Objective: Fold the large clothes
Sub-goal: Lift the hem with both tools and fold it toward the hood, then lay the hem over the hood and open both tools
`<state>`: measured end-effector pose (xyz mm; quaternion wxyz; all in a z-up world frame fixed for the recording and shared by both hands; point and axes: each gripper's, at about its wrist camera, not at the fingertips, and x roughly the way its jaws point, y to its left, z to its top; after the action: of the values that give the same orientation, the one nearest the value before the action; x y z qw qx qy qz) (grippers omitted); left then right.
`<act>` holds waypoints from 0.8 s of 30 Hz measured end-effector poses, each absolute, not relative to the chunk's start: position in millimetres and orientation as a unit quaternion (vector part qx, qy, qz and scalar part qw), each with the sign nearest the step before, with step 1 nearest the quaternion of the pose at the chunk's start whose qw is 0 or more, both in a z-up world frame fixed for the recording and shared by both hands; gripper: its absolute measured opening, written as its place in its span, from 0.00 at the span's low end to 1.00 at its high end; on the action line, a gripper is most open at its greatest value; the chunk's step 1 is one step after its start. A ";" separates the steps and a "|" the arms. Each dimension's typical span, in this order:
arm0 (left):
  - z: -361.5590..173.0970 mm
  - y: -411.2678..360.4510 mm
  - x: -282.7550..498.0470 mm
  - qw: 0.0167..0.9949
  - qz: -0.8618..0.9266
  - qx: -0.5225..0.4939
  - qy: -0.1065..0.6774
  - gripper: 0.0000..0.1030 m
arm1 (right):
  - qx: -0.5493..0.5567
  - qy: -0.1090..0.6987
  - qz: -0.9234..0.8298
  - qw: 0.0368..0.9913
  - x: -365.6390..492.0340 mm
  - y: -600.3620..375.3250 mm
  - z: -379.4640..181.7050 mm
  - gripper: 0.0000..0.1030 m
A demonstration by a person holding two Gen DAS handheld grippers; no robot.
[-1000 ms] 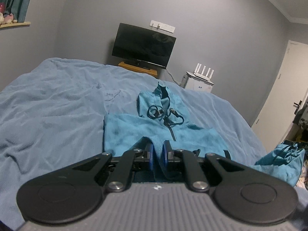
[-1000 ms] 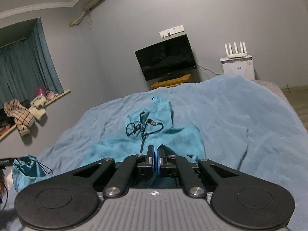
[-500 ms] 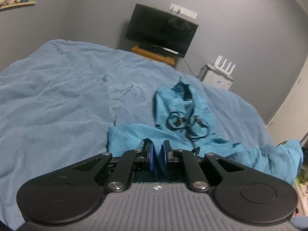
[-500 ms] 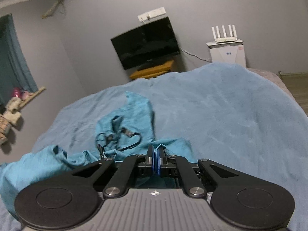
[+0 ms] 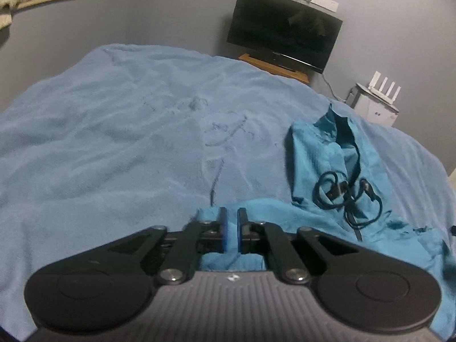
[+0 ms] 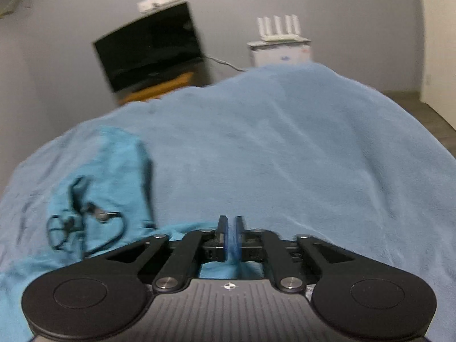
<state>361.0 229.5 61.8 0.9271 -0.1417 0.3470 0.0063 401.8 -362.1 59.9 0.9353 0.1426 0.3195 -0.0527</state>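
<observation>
Teal hoodie (image 5: 336, 165) lies on the bed (image 5: 114, 142), spread over a light blue blanket, with its hood toward the television (image 5: 282, 42) and a black drawstring (image 5: 342, 196) curled on the chest. Both grippers point downward over the near edge of the garment. The left gripper (image 5: 230, 233) is clamped on the teal fabric, which shows between and under its blue pads. The right gripper (image 6: 230, 236) has just been opening its jaws; they stand only a little apart, with teal cloth between them, and the blur hides whether the pads press it. The hoodie looks wrinkled and bunched at this near edge.
</observation>
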 end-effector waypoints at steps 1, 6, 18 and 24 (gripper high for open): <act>54.3 230.2 359.9 0.926 -0.002 -0.144 0.348 0.03 | 0.150 0.325 -0.052 0.932 405.4 -364.9 53.2 0.22; 20.3 229.4 354.7 0.923 -0.031 -0.147 0.354 0.64 | 0.137 0.334 -0.012 0.932 409.3 -363.3 34.4 0.53; -23.1 186.1 342.5 0.921 -0.068 -0.007 0.382 0.41 | -0.028 0.356 0.039 0.933 408.1 -313.5 0.6 0.69; -15.4 165.7 334.4 0.932 -0.056 0.083 0.348 0.00 | -0.047 0.318 0.042 0.946 400.2 -304.4 7.5 0.04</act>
<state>334.4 165.7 -15.4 0.9321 0.0830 0.3481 -0.0559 400.2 -304.4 7.5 0.9460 -0.0470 0.3181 0.0421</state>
